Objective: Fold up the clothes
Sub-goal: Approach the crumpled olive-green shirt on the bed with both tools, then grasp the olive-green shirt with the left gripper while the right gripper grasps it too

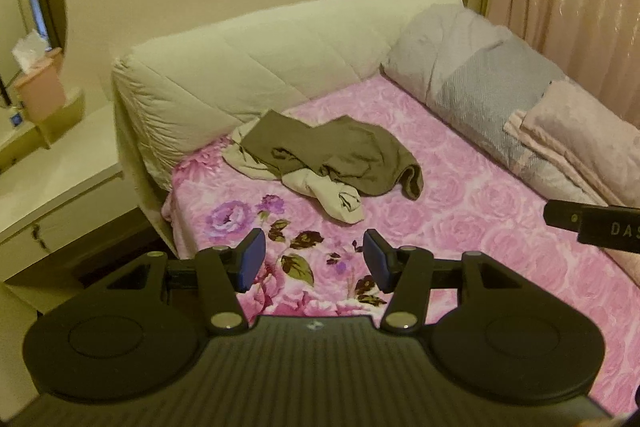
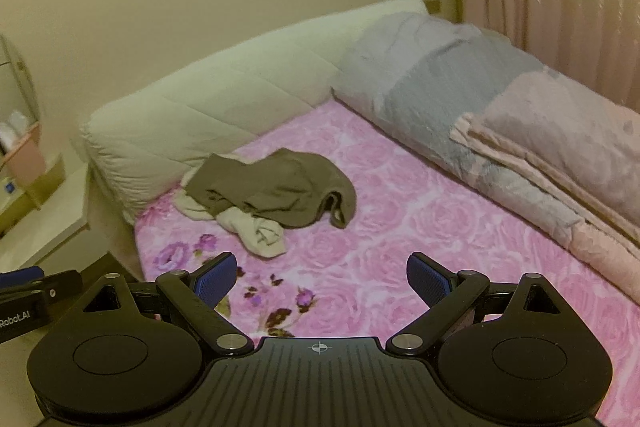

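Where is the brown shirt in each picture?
Left wrist view: the brown shirt lies crumpled at the picture's middle, on a cream garment.
Right wrist view: the brown shirt lies left of the middle.
Shared landmark: the padded headboard right behind it.

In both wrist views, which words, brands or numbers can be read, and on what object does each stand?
"DAS", cut off by the frame edge: on the right gripper, seen in the left wrist view.
"Robot.AI", its start cut off: on the left gripper, seen in the right wrist view.
Nothing else is readable.
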